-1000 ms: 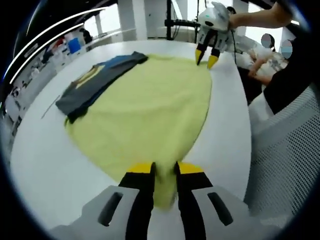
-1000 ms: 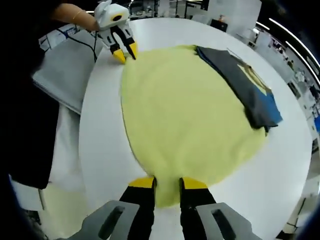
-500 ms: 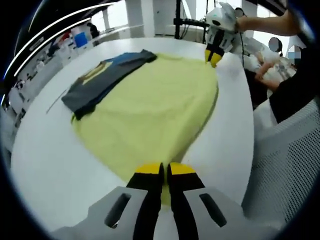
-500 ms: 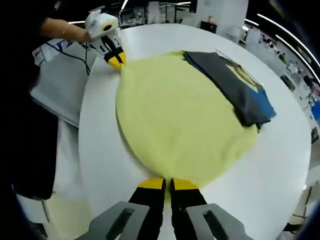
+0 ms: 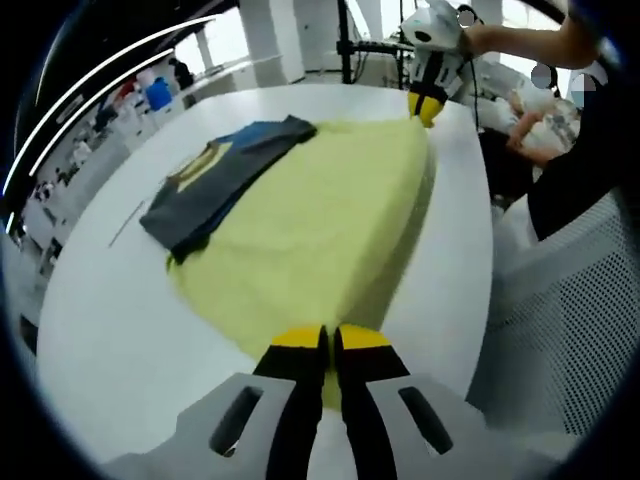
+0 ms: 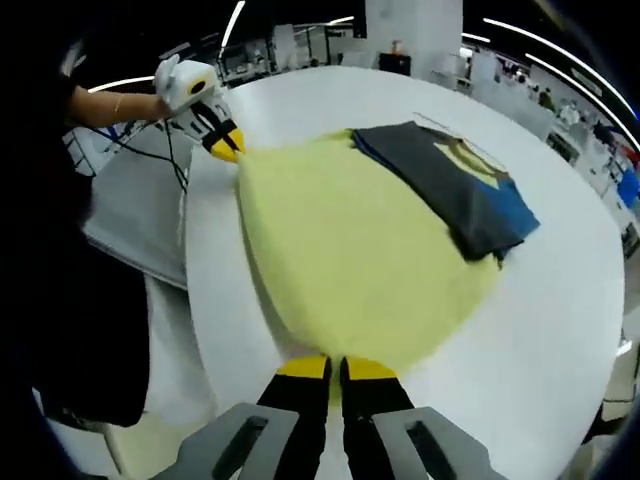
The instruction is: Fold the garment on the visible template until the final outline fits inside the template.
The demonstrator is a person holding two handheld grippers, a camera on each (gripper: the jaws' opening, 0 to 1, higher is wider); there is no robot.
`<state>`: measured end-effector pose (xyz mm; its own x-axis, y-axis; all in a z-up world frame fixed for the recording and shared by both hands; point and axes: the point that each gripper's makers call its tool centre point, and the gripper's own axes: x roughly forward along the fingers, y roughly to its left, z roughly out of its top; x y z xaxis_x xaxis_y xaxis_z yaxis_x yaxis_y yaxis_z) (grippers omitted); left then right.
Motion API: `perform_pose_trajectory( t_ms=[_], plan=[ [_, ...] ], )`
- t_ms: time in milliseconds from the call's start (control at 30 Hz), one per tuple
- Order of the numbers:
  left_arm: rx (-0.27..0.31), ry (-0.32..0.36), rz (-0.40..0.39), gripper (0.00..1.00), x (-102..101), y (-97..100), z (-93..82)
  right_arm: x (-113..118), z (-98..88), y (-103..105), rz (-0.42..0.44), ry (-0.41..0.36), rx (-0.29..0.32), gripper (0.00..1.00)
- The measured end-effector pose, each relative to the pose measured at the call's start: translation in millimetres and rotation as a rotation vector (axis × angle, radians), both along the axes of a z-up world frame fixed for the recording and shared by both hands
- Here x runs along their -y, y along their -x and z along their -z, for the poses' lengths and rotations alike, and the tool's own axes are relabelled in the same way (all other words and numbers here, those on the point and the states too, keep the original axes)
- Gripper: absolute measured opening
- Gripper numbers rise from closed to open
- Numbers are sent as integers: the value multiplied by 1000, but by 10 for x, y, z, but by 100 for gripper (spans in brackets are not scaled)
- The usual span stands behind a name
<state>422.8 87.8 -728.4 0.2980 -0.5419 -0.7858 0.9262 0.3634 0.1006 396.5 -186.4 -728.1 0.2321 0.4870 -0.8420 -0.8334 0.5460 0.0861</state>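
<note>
Yellow garment (image 5: 320, 210) lies spread on the white table (image 5: 110, 330), a dark folded shirt (image 5: 215, 185) on its far edge. Left gripper (image 5: 328, 338) and right gripper (image 6: 333, 366) have just clamped its near corners, lifting begins.

A broad white table (image 5: 110, 300) curves across the room, its rim falling away to a dim floor. In the left gripper view, a grey mesh chair back (image 5: 560, 330) stands at the right, and a white pillar (image 5: 262, 35) rises at top. Long ceiling light strips (image 6: 560, 55) glow at the upper right of the right gripper view, over cluttered work benches (image 6: 560, 105).
</note>
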Motion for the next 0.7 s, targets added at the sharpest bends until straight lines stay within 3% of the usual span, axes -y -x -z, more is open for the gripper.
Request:
perform_pose_trajectory(
  t_ms=[700],
  plan=[
    [-58,-27,19,1,-71,368,-221,-80,-304,336,4,-34,-77,0]
  ],
)
